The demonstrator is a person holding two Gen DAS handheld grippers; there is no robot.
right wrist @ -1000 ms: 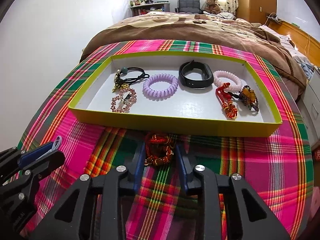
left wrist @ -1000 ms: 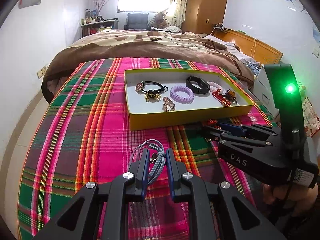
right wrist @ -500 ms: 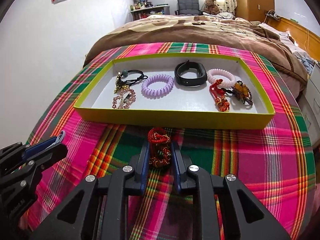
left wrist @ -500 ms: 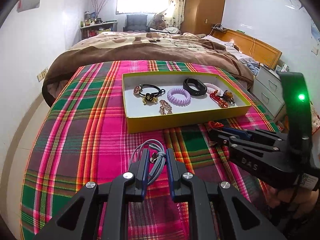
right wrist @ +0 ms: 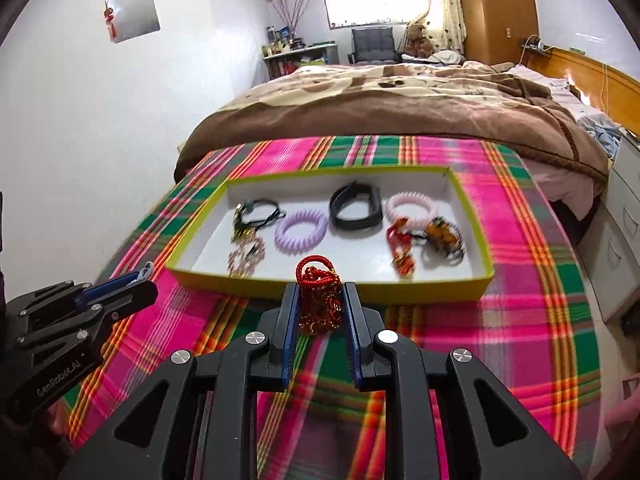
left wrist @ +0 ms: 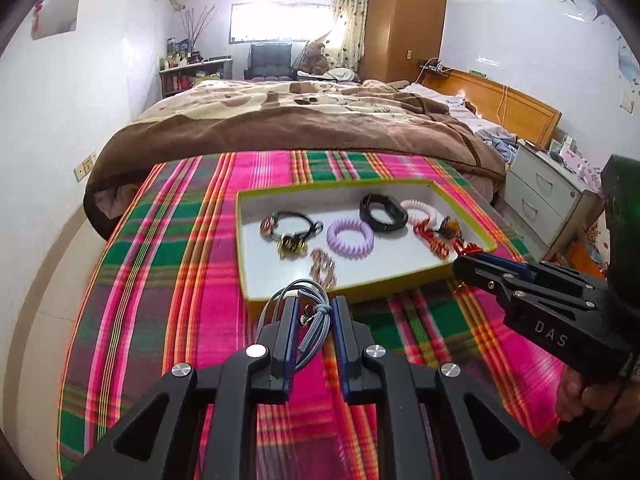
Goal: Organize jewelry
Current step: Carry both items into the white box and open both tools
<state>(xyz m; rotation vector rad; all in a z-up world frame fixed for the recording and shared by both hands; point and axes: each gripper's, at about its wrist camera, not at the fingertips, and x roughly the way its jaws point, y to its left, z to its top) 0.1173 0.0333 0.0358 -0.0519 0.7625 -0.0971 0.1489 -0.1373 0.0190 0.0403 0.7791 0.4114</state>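
The right gripper (right wrist: 320, 312) was closed on a red braided bracelet (right wrist: 319, 300), which hung clear of the plaid cloth (right wrist: 532, 280) just short of the near wall of the yellow-rimmed tray (right wrist: 336, 286). Inside the tray lay several pieces — a black cord bracelet (right wrist: 260, 212), a beaded piece (right wrist: 246, 258), a lilac coil band (right wrist: 301, 232), a black wristband (right wrist: 355, 206), a pink coil band (right wrist: 412, 208), a red knotted ornament (right wrist: 401, 250) and an amber-beaded piece (right wrist: 444, 238). The left gripper (right wrist: 136, 284) entered from the lower left, well apart from the tray, with a pale cord showing at its tips. Behind the cloth lay a bed with a brown blanket (right wrist: 400, 108).
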